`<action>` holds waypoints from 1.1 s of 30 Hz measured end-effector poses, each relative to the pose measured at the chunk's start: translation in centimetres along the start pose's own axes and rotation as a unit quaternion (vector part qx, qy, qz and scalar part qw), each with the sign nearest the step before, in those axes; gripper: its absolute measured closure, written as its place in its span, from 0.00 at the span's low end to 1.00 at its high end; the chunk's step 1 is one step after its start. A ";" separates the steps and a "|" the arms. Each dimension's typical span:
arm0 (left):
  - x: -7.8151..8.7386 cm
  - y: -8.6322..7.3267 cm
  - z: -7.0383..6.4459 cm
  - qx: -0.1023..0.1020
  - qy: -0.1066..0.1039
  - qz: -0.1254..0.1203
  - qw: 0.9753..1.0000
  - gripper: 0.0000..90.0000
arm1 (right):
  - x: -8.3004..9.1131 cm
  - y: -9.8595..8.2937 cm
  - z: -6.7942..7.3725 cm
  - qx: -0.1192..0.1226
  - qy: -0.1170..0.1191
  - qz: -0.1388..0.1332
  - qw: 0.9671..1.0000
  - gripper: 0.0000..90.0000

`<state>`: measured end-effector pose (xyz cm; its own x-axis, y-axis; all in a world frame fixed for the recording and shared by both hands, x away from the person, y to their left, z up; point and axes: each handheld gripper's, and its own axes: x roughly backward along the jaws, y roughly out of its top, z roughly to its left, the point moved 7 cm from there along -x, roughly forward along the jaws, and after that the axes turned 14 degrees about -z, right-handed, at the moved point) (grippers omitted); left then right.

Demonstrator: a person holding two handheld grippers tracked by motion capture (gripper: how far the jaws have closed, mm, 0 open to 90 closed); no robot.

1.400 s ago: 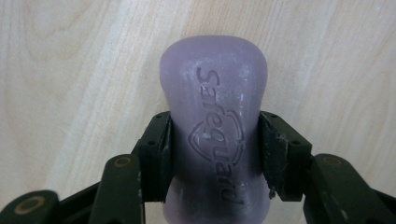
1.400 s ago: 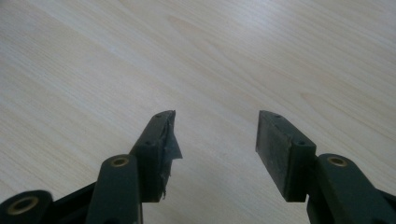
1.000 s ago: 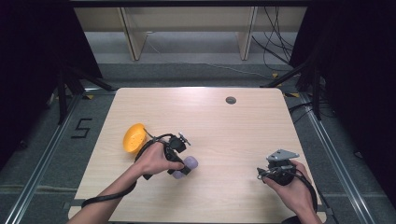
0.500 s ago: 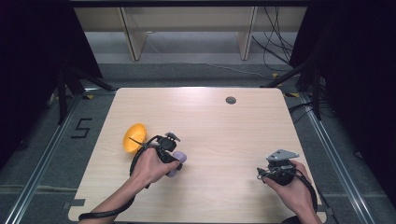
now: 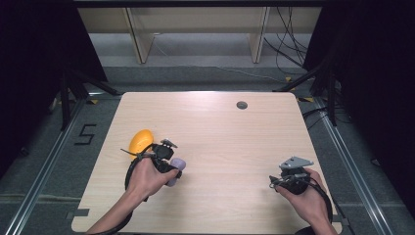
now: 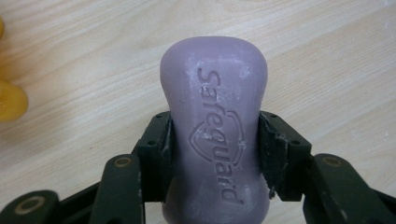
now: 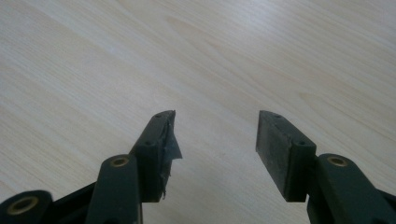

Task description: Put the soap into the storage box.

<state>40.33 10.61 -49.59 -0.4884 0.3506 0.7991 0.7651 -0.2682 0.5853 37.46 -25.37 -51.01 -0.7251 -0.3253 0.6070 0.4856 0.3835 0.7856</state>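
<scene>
A purple bar of soap (image 6: pixel 215 126) stamped "Safeguard" sits clamped at its waist between the black jaws of my left gripper (image 6: pixel 214 133). In the high view that gripper (image 5: pixel 169 164) is at the table's left front, with the soap (image 5: pixel 176 164) poking out toward the right. A yellow-orange rounded object (image 5: pixel 140 141) lies on the table just behind the left hand, and its edge (image 6: pixel 10 99) shows at the left of the left gripper view. My right gripper (image 7: pixel 215 135) stands open over bare wood, held at the right front (image 5: pixel 288 178).
The light wooden table (image 5: pixel 220 132) has a small dark round grommet (image 5: pixel 242 105) near its far edge. Metal rails and floor run along both sides, with dark stands and cables behind the table.
The left hand has swung and drawn back toward the left with the soap held in it, now lying closer to the yellow object. The right gripper has stayed put.
</scene>
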 end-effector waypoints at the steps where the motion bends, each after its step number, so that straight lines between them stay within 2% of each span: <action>1: 0.1 -0.1 0.0 0.010 0.001 -0.002 1.000 0.54 | 0.0 0.0 0.0 0.000 0.000 0.000 1.000 0.53; 2: 0.2 -0.1 0.4 -0.007 -0.001 0.001 1.000 0.54 | 0.0 0.0 0.0 0.000 0.000 0.000 1.000 0.53; 4: 0.4 -0.3 0.6 0.006 0.006 -0.002 1.000 0.54 | 0.0 0.0 0.0 0.000 -0.001 0.000 1.000 0.53; 5: 0.4 -0.3 0.6 0.006 0.006 -0.002 1.000 0.54 | 0.0 0.0 0.0 0.000 -0.001 0.000 1.000 0.53; 6: 0.5 -0.3 0.9 -0.005 0.005 -0.005 1.000 0.54 | 0.0 0.0 0.0 0.000 -0.001 0.000 1.000 0.53; 7: 0.6 -0.3 0.9 0.009 0.010 -0.006 1.000 0.54 | 0.0 0.0 0.0 0.000 -0.001 0.000 1.000 0.53; 9: 0.8 -0.3 1.3 -0.002 0.009 -0.009 1.000 0.54 | 0.0 0.0 0.0 0.000 -0.001 0.000 1.000 0.53; 10: 0.9 -0.4 1.2 0.013 0.013 -0.008 1.000 0.54 | 0.0 0.0 0.0 0.000 -0.001 0.000 1.000 0.53; 12: 1.1 -0.4 1.5 0.004 0.013 -0.012 1.000 0.54 | 0.0 0.0 0.0 0.000 0.000 0.000 1.000 0.53; 14: 1.2 -0.5 1.7 0.011 0.018 -0.015 1.000 0.54 | 0.0 0.0 0.0 0.000 -0.001 0.000 1.000 0.53; 18: 1.5 -0.6 2.3 0.013 0.021 -0.015 1.000 0.54 | 0.0 0.0 0.0 0.000 -0.001 0.000 1.000 0.53; 19: 1.5 -0.7 2.3 0.021 0.022 -0.018 0.999 0.54 | 0.0 0.0 0.0 0.000 -0.001 0.000 1.000 0.53; 20: 1.7 -0.7 2.7 0.010 0.021 -0.016 1.000 0.54 | -0.1 0.0 -0.1 0.009 -0.001 -0.003 1.000 0.53; 21: 1.7 -0.7 2.7 0.010 0.021 -0.016 1.000 0.54 | 0.0 0.0 -0.1 0.007 -0.001 -0.002 1.000 0.53; 23: 1.8 -0.8 2.7 0.027 0.026 -0.018 0.999 0.54 | 0.0 0.0 -0.1 0.006 0.000 -0.002 1.000 0.53; 26: 2.0 -0.9 3.3 0.017 0.026 -0.017 0.999 0.54 | 0.1 0.1 0.0 0.000 -0.001 -0.002 1.000 0.53; 27: 2.0 -1.0 3.1 0.036 0.027 -0.017 0.999 0.54 | 0.1 0.1 0.0 0.000 -0.001 -0.002 1.000 0.53; 28: 2.1 -0.9 3.5 0.019 0.025 -0.016 0.999 0.54 | 0.0 0.1 0.0 0.000 -0.001 -0.001 1.000 0.53; 30: 2.3 -1.0 3.6 0.035 0.030 -0.020 0.999 0.54 | 0.0 0.1 0.0 0.001 -0.001 -0.002 1.000 0.53; 31: 2.3 -1.0 3.6 0.035 0.030 -0.020 0.999 0.54 | 0.0 0.1 0.0 0.001 -0.001 -0.002 1.000 0.53; 32: 2.4 -1.0 3.8 0.026 0.028 -0.023 0.999 0.54 | 0.0 0.1 0.0 -0.003 -0.002 -0.002 1.000 0.53; 33: 2.5 -1.0 3.7 0.037 0.031 -0.021 0.999 0.54 | 0.0 0.1 0.0 -0.003 -0.002 -0.002 1.000 0.53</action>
<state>39.92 15.11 -48.71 -0.5446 0.3034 0.7819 0.7709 -0.1862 0.6092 37.46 -25.30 -50.95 -0.7287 -0.3240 0.6033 0.4856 0.3767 0.7888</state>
